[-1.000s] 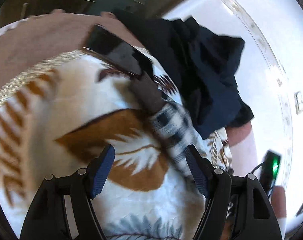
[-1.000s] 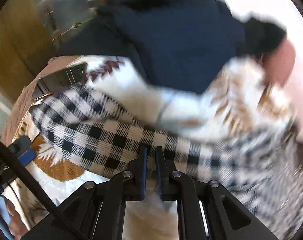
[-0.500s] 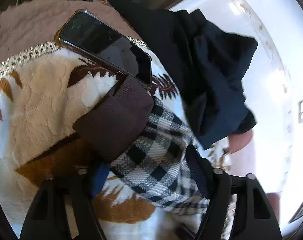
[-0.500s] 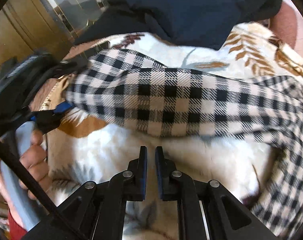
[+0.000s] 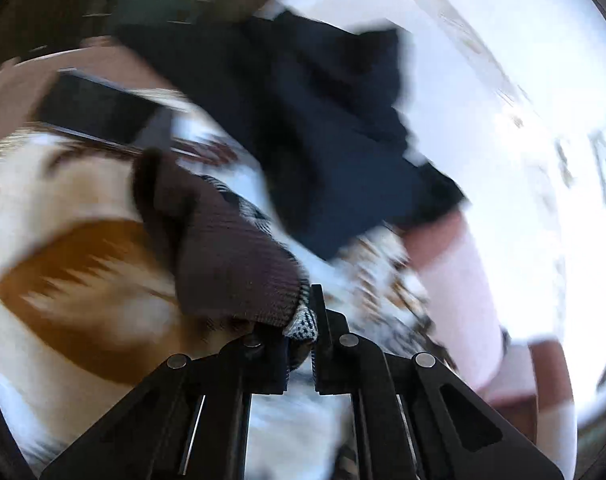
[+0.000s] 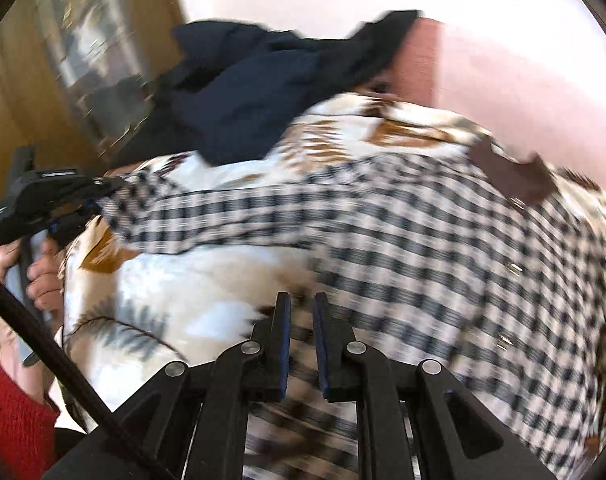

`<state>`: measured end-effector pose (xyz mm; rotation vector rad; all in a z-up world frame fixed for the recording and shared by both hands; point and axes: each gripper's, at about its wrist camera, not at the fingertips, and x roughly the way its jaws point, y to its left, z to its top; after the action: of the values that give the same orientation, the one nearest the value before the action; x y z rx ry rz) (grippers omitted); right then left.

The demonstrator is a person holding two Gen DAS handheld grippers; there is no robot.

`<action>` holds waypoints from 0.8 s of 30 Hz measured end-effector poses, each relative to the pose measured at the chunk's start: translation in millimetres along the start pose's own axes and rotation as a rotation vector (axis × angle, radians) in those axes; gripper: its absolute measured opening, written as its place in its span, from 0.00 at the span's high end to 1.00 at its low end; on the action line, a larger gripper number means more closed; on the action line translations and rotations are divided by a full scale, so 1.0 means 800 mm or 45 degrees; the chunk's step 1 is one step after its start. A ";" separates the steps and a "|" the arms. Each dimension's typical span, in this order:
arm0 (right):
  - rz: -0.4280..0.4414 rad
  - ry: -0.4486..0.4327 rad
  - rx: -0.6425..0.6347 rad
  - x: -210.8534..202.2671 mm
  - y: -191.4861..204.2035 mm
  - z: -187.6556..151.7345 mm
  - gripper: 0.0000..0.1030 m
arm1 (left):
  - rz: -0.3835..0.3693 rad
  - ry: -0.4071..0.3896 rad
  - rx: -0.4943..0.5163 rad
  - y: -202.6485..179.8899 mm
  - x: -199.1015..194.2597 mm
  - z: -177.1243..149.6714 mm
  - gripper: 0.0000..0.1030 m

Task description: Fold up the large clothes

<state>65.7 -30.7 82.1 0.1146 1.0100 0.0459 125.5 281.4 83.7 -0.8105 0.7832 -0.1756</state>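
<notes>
Fleece leaf-print blanket (image 6: 191,280) fills the field beneath both claws: plush, white with rust and grey fronds. Checked flannel jacket (image 6: 443,248) lies across it ahead and right of the right claw (image 6: 302,320); soft, limp, moderately heavy, will sag between holds, so best taken at cuffs or hem corners. Navy garment (image 6: 255,92) heaped beyond. Dark smartphone (image 5: 99,114) lies far ahead-left of the left claw (image 5: 301,316). Brown ribbed cuff (image 5: 227,252), stretchy knit, sits directly at the left claw, which is pinched closed on it. Right claw: narrow gap, nothing seen gripped.
</notes>
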 end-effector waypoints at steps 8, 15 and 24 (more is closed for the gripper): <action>-0.021 0.001 0.288 -0.027 -0.126 -0.032 0.88 | -0.255 0.404 0.477 -0.161 0.079 -0.156 0.91; 0.001 -0.023 0.448 -0.038 -0.178 -0.044 0.61 | -0.285 0.665 0.711 -0.193 0.102 -0.231 0.51; 0.081 -0.050 0.296 -0.023 -0.108 -0.022 0.47 | -0.505 0.496 0.552 -0.171 0.036 -0.154 0.25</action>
<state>39.9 -117.1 77.9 0.3586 0.9700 -0.0158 81.3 102.6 111.2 -0.5126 0.8979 -0.8488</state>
